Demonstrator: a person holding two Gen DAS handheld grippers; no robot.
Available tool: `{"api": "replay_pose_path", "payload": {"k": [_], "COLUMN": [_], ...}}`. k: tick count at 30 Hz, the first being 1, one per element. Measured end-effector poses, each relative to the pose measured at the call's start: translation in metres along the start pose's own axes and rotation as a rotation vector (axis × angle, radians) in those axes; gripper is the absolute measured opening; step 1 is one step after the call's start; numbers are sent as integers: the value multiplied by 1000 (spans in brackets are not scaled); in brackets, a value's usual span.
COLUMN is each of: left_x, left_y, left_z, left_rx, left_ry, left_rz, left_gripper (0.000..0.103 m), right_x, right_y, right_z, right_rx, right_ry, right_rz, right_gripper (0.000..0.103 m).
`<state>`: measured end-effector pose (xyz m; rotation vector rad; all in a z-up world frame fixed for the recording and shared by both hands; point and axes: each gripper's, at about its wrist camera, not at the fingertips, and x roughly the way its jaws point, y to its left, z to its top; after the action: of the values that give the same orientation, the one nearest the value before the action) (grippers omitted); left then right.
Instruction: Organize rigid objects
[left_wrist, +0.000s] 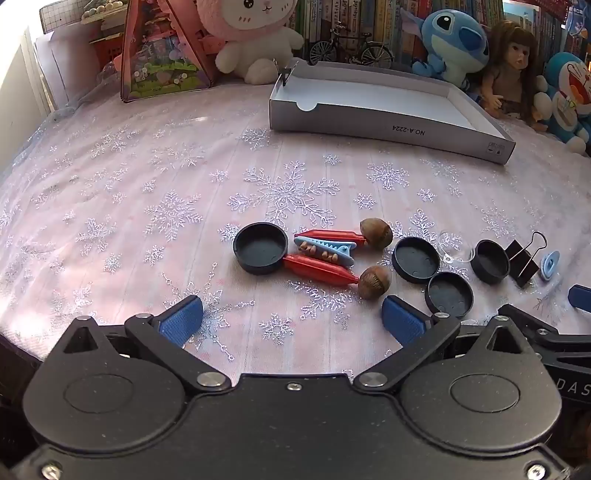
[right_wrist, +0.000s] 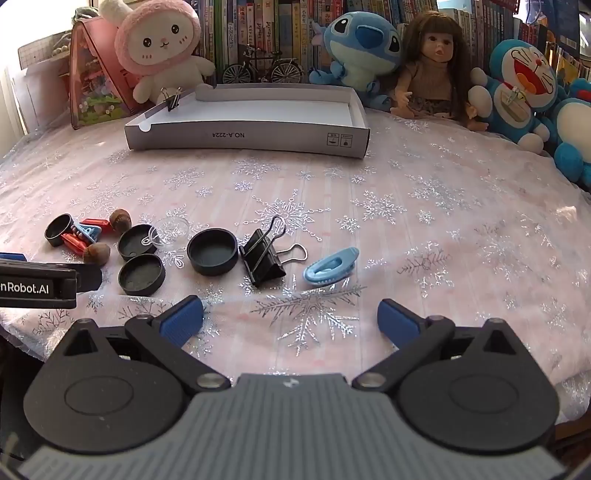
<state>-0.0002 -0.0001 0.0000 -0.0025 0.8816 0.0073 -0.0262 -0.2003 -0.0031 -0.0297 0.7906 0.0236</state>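
From the left wrist, the left gripper (left_wrist: 291, 315) hangs low over the snowflake tablecloth (left_wrist: 147, 177), its blue pads spread wide and holding nothing. Ahead I count four black caps (left_wrist: 260, 248), two red pegs (left_wrist: 319, 268) each tipped by a brown acorn (left_wrist: 373, 282), and one blue toothed clip (left_wrist: 325, 250) lying between the pegs. Further right sit a clear dish (left_wrist: 456, 246), hard to make out, one black binder clip (left_wrist: 522, 262) and a second blue clip (left_wrist: 550, 263) partly hidden behind it. The white tray (left_wrist: 388, 120) stands well beyond.

From the right wrist, the right gripper (right_wrist: 290, 321) is likewise spread and bare. Just ahead lie the binder clip (right_wrist: 263, 260) and a blue clip (right_wrist: 330, 266). Another small binder clip (right_wrist: 173, 99) grips the tray's (right_wrist: 247, 138) left rim. The left gripper's (right_wrist: 37, 282) side is cut off at the frame edge.
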Motion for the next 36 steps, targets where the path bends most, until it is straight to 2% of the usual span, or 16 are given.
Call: {"api": "replay_pose_path", "payload": {"k": [36], "left_x": [0], "left_y": [2], "left_z": [1], "left_rx": [7], "left_ry": [10], "left_rz": [-9], "left_gripper": [103], "right_x": [-3], "right_y": [1], "right_z": [0], "right_rx": [2], "right_ry": [-3], "right_rz": [-3], "right_gripper": [103]}}
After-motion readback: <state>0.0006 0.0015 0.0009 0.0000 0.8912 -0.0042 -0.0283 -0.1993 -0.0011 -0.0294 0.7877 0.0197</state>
